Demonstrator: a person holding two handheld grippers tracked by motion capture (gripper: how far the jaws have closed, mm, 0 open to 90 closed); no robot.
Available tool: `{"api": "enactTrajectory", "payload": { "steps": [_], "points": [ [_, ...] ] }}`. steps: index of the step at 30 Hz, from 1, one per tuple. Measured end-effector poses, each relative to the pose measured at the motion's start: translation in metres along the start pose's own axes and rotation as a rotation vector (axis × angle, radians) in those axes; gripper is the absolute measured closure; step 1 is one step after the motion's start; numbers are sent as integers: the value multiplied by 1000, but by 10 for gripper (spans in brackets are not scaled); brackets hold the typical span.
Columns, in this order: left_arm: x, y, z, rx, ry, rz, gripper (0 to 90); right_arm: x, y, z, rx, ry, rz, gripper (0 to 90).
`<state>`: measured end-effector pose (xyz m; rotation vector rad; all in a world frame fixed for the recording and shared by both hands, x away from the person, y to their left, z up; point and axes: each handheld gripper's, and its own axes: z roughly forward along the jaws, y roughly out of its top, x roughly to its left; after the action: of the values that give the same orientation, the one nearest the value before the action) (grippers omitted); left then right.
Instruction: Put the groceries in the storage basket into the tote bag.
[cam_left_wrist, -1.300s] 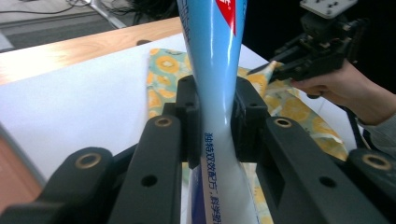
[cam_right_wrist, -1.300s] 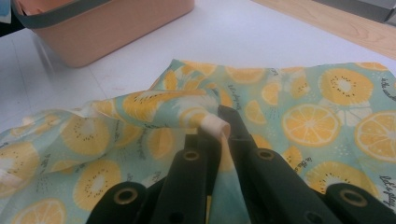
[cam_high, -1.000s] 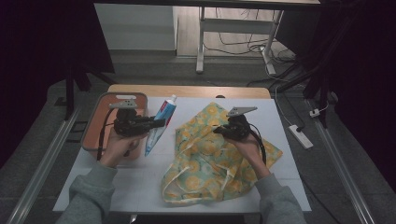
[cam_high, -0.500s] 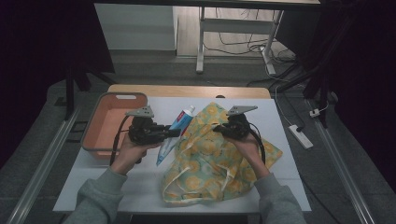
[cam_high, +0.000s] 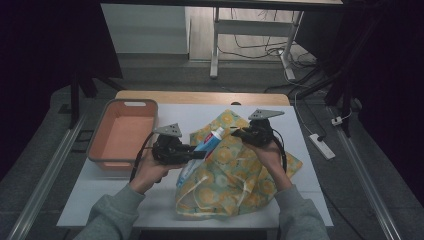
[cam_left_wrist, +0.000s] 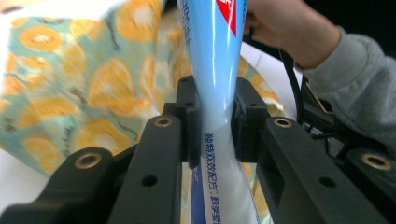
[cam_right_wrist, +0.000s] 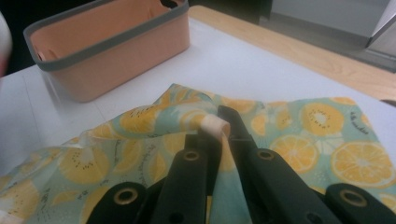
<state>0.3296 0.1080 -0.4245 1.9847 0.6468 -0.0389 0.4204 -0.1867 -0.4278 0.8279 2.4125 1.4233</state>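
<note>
A: Left gripper state?

B: Pinching the toothpaste tube across its lower body. In the left gripper view the jaws squeezed the tube into a waist, so the hold looked firm. The tube hung clear of the desk, cap end toward the far side, over the near-left edge of the fruit-print bag.

A: Right gripper?

B: Pressed together on the bag's cloth at its far rim. In the right gripper view a fold of fabric and a pale cord end sat between the jaws.

A: Why held there?

B: My judgement: lifting the rim kept the bag's mouth raised so the tube could go in. Whether the mouth was actually open, I could not tell; the cloth was bunched.

A: And the basket?

B: Orange, empty, on the desk left of the bag, apart from both grippers. Likely where the tube came from or a spare container; not determinable.
</note>
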Motion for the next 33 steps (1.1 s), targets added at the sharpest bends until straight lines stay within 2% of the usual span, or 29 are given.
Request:
{"api": "enactTrajectory", "payload": {
  "steps": [4, 7, 13, 16, 22, 28, 33],
  "points": [
    [-8, -2, 10, 42, -6, 27, 746, 2, 4, -6, -28, -5, -2, 884],
    [-11, -3, 15, 60, -13, 26, 746, 3, 6, -10, -47, -8, -3, 884],
    [-20, -7, 27, 121, 5, 22, 746, 4, 7, -10, -54, -9, -2, 884],
    [-24, -8, 33, 151, 27, 36, 746, 4, 7, -10, -58, -9, -2, 884],
    [-24, -15, 42, 194, 35, 22, 745, 7, 9, -11, -71, -9, -10, 884],
    [-26, -13, 42, 199, 25, 19, 745, 7, 8, -11, -69, -9, -13, 884],
    [-25, -21, 50, 250, 51, -3, 745, 9, 10, -13, -94, -5, -12, 884]
  ]
}}
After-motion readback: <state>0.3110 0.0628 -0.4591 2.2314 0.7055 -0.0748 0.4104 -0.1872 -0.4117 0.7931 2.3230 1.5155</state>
